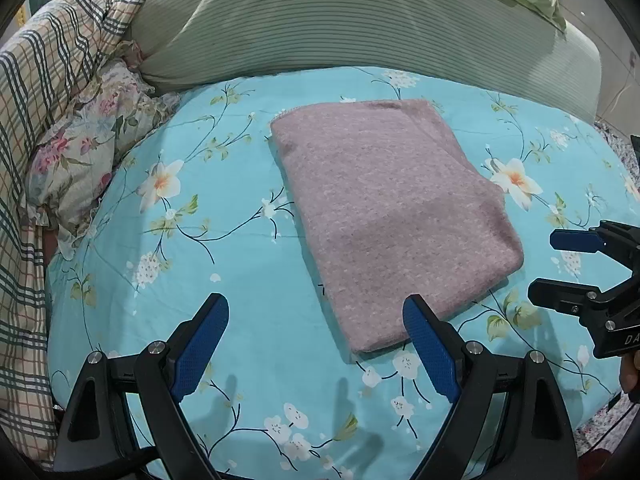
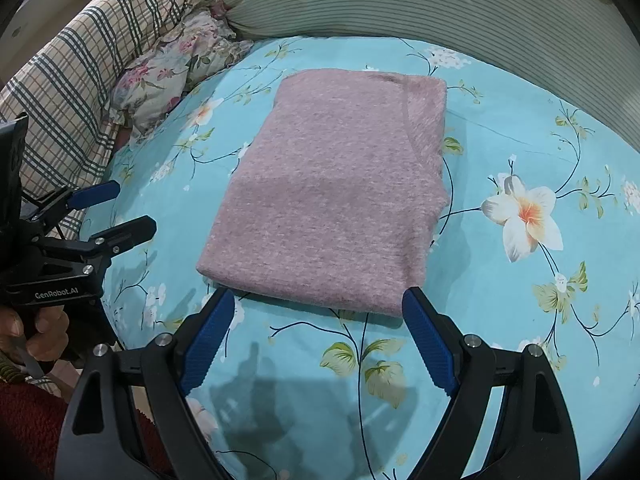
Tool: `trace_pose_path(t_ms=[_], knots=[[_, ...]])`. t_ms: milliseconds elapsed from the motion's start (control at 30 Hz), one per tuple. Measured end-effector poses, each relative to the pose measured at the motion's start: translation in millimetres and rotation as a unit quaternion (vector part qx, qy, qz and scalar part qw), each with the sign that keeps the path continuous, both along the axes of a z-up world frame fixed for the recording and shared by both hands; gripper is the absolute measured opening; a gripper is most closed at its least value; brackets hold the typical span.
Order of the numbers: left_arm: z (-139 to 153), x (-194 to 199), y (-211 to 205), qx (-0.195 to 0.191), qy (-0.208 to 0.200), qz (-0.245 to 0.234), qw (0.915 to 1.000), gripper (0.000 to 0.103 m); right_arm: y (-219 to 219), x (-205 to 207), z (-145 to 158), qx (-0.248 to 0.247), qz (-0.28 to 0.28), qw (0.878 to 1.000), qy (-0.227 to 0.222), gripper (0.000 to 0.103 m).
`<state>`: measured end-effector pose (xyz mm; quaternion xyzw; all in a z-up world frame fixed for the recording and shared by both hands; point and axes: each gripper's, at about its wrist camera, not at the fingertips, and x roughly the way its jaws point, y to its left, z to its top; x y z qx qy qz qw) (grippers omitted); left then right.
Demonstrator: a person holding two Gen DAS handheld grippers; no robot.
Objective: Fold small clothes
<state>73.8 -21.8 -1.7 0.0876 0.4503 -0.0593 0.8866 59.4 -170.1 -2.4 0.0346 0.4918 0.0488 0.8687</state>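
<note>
A pink knitted garment (image 1: 392, 216) lies folded into a flat rectangle on the turquoise flowered sheet (image 1: 224, 264); the right wrist view shows the same folded garment (image 2: 332, 196). My left gripper (image 1: 316, 308) hovers open just short of its near edge, nothing between the blue pads. My right gripper (image 2: 318, 300) is also open in front of the garment's near edge, holding nothing. In the left wrist view the right gripper (image 1: 540, 264) enters from the right edge, open. In the right wrist view the left gripper (image 2: 132, 208) enters from the left, open, a hand (image 2: 36, 332) on its handle.
A green striped pillow (image 1: 320, 28) lies behind the garment. A plaid quilt (image 1: 44, 80) and a flowered cushion (image 1: 88, 160) are heaped along the left. Open sheet surrounds the garment on all sides. A dark red cloth (image 2: 28, 432) shows at the lower left.
</note>
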Motion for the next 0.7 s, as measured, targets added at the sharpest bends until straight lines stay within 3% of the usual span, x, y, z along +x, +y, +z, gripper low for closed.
trace_pose_path(t_ms=[700], knots=[[1.8,-3.8,-2.6,-0.003,-0.003,-0.003,1.0,0.09,4.6,-0.2,9.0,-0.003,0.006,1.0,-0.015,0.086]])
